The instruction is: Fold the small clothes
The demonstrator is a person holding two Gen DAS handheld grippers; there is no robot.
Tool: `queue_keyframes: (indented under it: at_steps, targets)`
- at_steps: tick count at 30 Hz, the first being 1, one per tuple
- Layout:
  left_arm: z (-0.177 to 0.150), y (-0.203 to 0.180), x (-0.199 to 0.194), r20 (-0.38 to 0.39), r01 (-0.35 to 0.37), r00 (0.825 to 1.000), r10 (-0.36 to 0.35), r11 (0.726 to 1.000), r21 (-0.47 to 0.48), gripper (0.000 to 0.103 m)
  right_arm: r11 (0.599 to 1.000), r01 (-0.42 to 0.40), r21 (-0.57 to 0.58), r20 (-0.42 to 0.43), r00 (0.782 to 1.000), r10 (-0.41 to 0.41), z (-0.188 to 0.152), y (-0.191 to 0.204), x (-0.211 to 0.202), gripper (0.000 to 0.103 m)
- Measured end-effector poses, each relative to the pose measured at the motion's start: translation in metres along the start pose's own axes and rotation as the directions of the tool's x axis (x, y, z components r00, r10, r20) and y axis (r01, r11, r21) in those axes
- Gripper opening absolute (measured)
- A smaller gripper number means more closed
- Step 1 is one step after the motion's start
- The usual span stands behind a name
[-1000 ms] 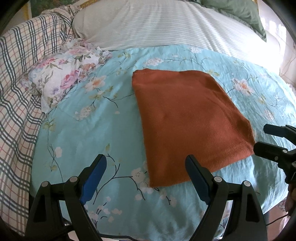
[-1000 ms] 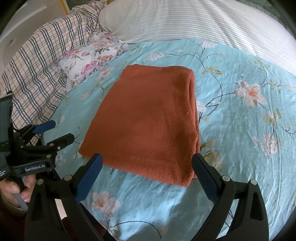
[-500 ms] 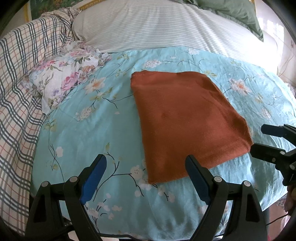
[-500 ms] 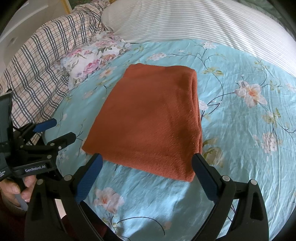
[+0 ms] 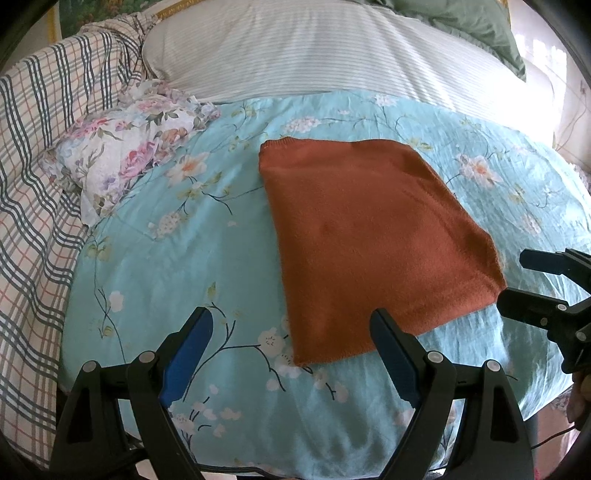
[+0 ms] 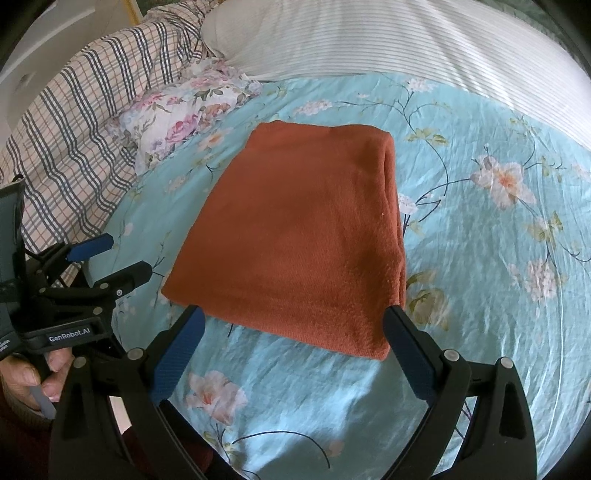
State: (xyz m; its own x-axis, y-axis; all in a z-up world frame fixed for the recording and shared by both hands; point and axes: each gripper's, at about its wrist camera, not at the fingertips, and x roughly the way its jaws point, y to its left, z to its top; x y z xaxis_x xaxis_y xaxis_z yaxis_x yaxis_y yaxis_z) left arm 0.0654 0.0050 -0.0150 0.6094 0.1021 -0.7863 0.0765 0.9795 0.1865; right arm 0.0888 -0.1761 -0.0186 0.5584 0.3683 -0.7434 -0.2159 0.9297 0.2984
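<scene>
- The rust-orange folded cloth [image 5: 373, 236] is lying flat on the bed, folded into a tidy rectangle, with nothing gripping it.
- Left gripper [image 5: 291, 332] is spread wide and empty. Its blue-padded fingers [image 5: 186, 354] sit over the bedspread at the near edge of the cloth; in the left wrist view the near left corner of the cloth shows in the gap between them, but the pads aren't touching it.
- Right gripper [image 6: 293, 336] is the same deal, wide open and holding nothing. From its own camera the near edge of the cloth runs right across the gap between the two fingers, and the right-hand finger tip sits just beside the cloth's near right corner. Can't tell if it actually brushes the fabric.
- Each gripper shows up in the other's view: the right one pokes in at the right edge of the left camera, just beside the cloth's right corner, and the left one sits at the left edge of the right camera with a hand [image 6: 33, 376] wrapped around its handle.
- The thick folded side of the cloth is along its right edge, seen from the right wrist.
- Surface is a light blue floral bedspread [image 6: 498, 258], a bit wrinkled.
- A floral pillow [image 5: 122, 155] lies off to the left of the cloth, well apart from it, with a plaid blanket [image 5: 40, 147] bunched beyond that.
- A white striped pillow [image 5: 314, 48] lies across the head of the bed, and a green cushion [image 5: 476, 26] peeks in at the top right.
</scene>
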Motion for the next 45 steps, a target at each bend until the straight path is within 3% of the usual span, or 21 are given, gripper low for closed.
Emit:
queue_keyframes:
  at_steps: [45]
  targets:
    - [0.0047, -0.004, 0.0078, -0.014, 0.006, 1.0, -0.006, 1.0, -0.002, 0.087, 1.0, -0.006, 0.002, -0.007, 1.0, 0.006, 0.0014, -0.0072, 0.0061, 0.097]
